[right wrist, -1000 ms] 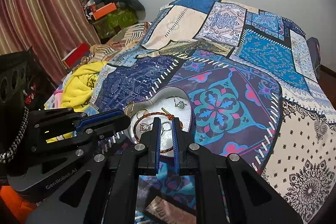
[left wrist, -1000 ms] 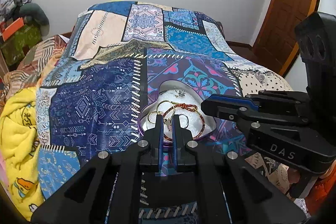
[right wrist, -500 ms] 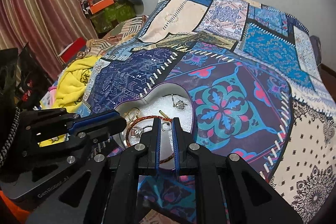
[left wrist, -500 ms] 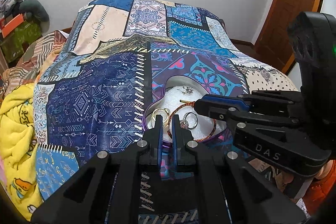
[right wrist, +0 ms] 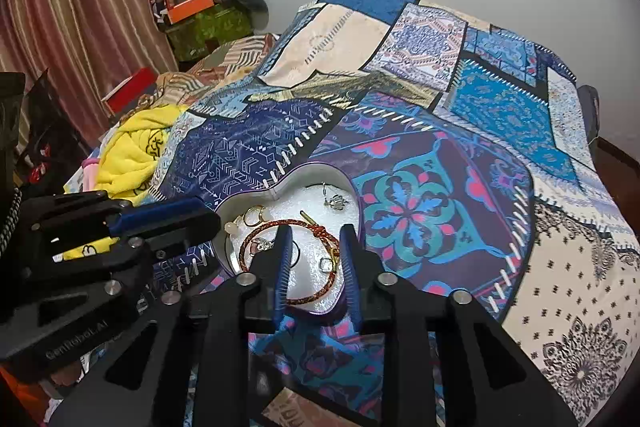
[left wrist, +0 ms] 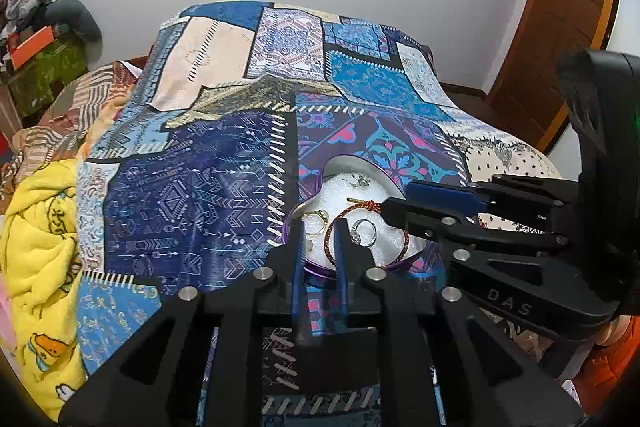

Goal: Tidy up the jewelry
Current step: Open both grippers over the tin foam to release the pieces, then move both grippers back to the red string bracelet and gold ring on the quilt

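Observation:
A heart-shaped purple tin (right wrist: 357, 205) with white lining lies open on the bed; it also shows in the left wrist view (left wrist: 390, 181). Inside lie a red-gold braided bangle (right wrist: 320, 227), gold rings (right wrist: 253, 215), a silver ring (left wrist: 365, 231) and a small silver earring (right wrist: 336, 201). My left gripper (left wrist: 319, 223) is open over the tin's near rim, empty. My right gripper (right wrist: 316, 233) is open above the bangle, empty. Each gripper shows side-on in the other's view.
The patchwork bedspread (right wrist: 420, 107) covers the bed. A yellow blanket (left wrist: 36, 239) is bunched at the left edge. Boxes and clothes (right wrist: 200, 7) are piled by the striped curtain. A wooden door (left wrist: 560, 15) stands at the right.
Both grippers have opened from nearly shut. Both have pulled back and risen a little from the tin. The jewelry has not moved.

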Demonstrator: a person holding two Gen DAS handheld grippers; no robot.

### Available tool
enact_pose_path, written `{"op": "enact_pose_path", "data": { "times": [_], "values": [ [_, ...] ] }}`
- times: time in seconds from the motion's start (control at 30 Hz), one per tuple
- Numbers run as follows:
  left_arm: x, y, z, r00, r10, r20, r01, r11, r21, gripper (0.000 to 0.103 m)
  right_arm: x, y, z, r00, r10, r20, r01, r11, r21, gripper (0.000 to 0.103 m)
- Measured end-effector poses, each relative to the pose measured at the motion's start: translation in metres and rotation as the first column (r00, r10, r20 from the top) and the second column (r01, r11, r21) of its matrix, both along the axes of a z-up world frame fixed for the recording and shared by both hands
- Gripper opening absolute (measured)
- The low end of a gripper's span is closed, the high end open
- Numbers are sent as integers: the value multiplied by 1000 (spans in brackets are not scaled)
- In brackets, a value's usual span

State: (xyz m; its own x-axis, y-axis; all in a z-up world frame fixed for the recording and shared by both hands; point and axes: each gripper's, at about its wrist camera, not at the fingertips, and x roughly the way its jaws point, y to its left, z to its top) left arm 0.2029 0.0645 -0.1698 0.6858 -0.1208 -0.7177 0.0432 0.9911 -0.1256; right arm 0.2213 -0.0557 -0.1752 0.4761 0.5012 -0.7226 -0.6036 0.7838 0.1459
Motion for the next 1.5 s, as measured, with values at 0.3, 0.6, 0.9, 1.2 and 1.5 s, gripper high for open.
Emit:
{"op": "enact_pose_path", "data": {
  "times": [0.3,0.6,0.9,1.2,1.5],
  "values": [
    [-19,-1,25,999,26,43,-27,1000,10,34,-13,-24,21,998,-45,44,44,999,6,32],
    [-29,-26,38,999,-7,53,6,1000,16,39,-23,-63,41,990,-120,74,118,992,34,32],
    [-26,-66,28,996,-88,18,88,996,-2,40,-18,-122,47,970,-240,40,237,969,67,32],
    [-8,-98,-9,985,-154,-73,152,988,-24,40,-13,-135,4,972,-229,-60,229,973,-4,32],
    [15,-127,-39,966,-220,-136,217,975,-40,40,-13,-151,-20,963,-241,-117,239,971,-27,32]
  ]
}}
